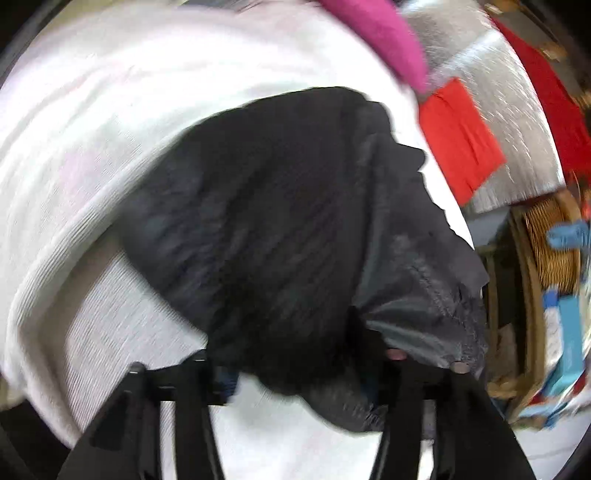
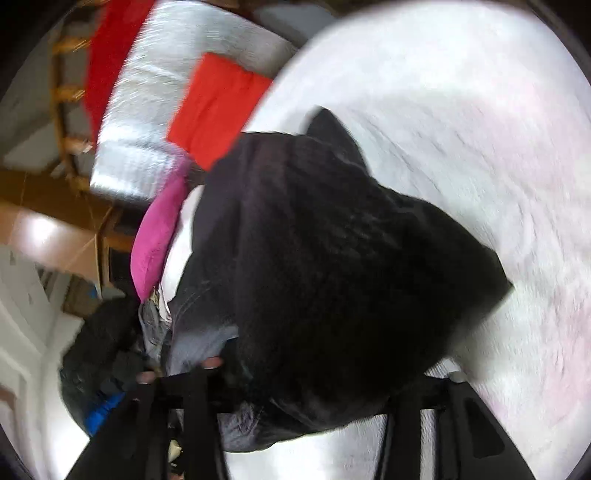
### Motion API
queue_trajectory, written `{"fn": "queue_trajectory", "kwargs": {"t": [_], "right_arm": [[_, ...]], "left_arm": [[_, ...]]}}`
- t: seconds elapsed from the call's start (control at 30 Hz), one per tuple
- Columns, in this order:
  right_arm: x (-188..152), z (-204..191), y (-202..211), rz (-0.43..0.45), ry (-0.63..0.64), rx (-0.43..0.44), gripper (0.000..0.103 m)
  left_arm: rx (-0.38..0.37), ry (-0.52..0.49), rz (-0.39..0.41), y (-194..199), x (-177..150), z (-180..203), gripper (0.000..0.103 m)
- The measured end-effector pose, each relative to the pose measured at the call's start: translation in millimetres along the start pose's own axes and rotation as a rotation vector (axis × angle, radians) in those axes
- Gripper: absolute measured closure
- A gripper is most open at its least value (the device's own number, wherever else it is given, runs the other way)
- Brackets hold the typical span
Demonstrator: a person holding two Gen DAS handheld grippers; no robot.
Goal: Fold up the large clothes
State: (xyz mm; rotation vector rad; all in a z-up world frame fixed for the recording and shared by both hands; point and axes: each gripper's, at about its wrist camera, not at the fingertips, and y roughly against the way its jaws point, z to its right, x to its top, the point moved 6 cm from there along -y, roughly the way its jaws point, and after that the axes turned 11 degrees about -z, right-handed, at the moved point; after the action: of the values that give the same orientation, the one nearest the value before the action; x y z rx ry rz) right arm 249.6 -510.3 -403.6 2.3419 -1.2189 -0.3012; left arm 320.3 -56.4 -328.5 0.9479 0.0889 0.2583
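A black garment (image 1: pixel 277 221) with a grey lining lies bunched on a white blanket (image 1: pixel 110 129). Its near end sits between the fingers of my left gripper (image 1: pixel 299 354), whose jaws stand wide apart. The fabric drapes over the right finger (image 1: pixel 402 387), and I see no pinch on it. In the right wrist view the same black garment (image 2: pixel 351 277) fills the gap of my right gripper (image 2: pixel 317 376). Those jaws are also spread wide, and the cloth rests loosely between them on the white blanket (image 2: pixel 461 110). Both views are blurred.
A pink cloth (image 1: pixel 380 33) and a folded red cloth (image 1: pixel 458 136) lie at the blanket's far edge on a silver mat (image 1: pixel 491 74). A wicker basket (image 1: pixel 550 236) stands to the right. In the right wrist view a dark clothes pile (image 2: pixel 99 350) lies at lower left.
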Motion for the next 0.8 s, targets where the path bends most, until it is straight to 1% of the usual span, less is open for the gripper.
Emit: {"fn": "queue_trajectory", "kwargs": {"t": [0.03, 0.07, 0.1, 0.13, 0.17, 0.2, 0.27, 0.3, 0.37, 0.4, 0.43, 0.5, 0.53, 0.57, 0.6, 0.67, 0.7, 0.73, 0.77, 0.8], "right_arm": [[-2, 3, 2, -0.02, -0.027, -0.003, 0.027], [-4, 3, 5, -0.03, -0.033, 0.0, 0.027], [-8, 0, 10, -0.041, -0.014, -0.009, 0.027], [-14, -3, 17, -0.058, 0.022, -0.042, 0.027], [-20, -5, 23, -0.075, 0.053, -0.073, 0.027], [-27, -6, 31, -0.096, 0.082, -0.095, 0.027], [-36, -9, 45, -0.136, 0.133, -0.126, 0.027], [-39, -13, 54, -0.14, 0.161, -0.14, 0.027], [-37, -26, 74, -0.103, 0.226, -0.156, 0.027], [-33, -32, 83, -0.081, 0.253, -0.158, 0.027], [-27, -39, 88, -0.057, 0.281, -0.161, 0.027], [-12, -61, 88, 0.01, 0.339, -0.188, 0.027], [0, -70, 84, 0.042, 0.361, -0.205, 0.027], [9, -77, 79, 0.053, 0.365, -0.205, 0.027], [17, -83, 70, 0.053, 0.36, -0.187, 0.027], [30, -97, 42, 0.011, 0.343, -0.127, 0.027], [32, -103, 29, -0.008, 0.341, -0.116, 0.027], [33, -109, 11, -0.04, 0.344, -0.111, 0.027], [32, -115, -4, -0.065, 0.352, -0.119, 0.027], [28, -122, -24, -0.1, 0.372, -0.142, 0.027]], "left_arm": [[0.004, -0.002, 0.006, 8, -2, -3, 0.04], [0.021, -0.026, 0.024, 19, -6, -6, 0.038], [0.038, -0.046, 0.041, 27, -10, -8, 0.035], [0.073, -0.07, 0.07, 40, -16, -11, 0.033], [0.107, -0.075, 0.089, 48, -17, -13, 0.033], [0.161, -0.08, 0.12, 59, -19, -17, 0.033], [0.22, -0.108, 0.181, 80, -16, -16, 0.033], [0.238, -0.116, 0.214, 90, -12, -14, 0.033], [0.261, -0.128, 0.311, 114, -1, -5, 0.032], [0.275, -0.144, 0.351, 121, 8, 4, 0.029], [0.298, -0.173, 0.379, 122, 19, 18, 0.024], [0.35, -0.215, 0.409, 117, 43, 40, 0.022], [0.367, -0.223, 0.415, 115, 46, 42, 0.022], [0.384, -0.231, 0.412, 106, 59, 50, 0.022], [0.396, -0.232, 0.385, 93, 71, 55, 0.022], [0.407, -0.215, 0.315, 70, 86, 54, 0.022], [0.4, -0.202, 0.293, 59, 93, 57, 0.022], [0.395, -0.194, 0.273, 46, 101, 57, 0.022], [0.402, -0.197, 0.26, 39, 101, 52, 0.022], [0.407, -0.204, 0.25, 31, 104, 53, 0.024]]}}
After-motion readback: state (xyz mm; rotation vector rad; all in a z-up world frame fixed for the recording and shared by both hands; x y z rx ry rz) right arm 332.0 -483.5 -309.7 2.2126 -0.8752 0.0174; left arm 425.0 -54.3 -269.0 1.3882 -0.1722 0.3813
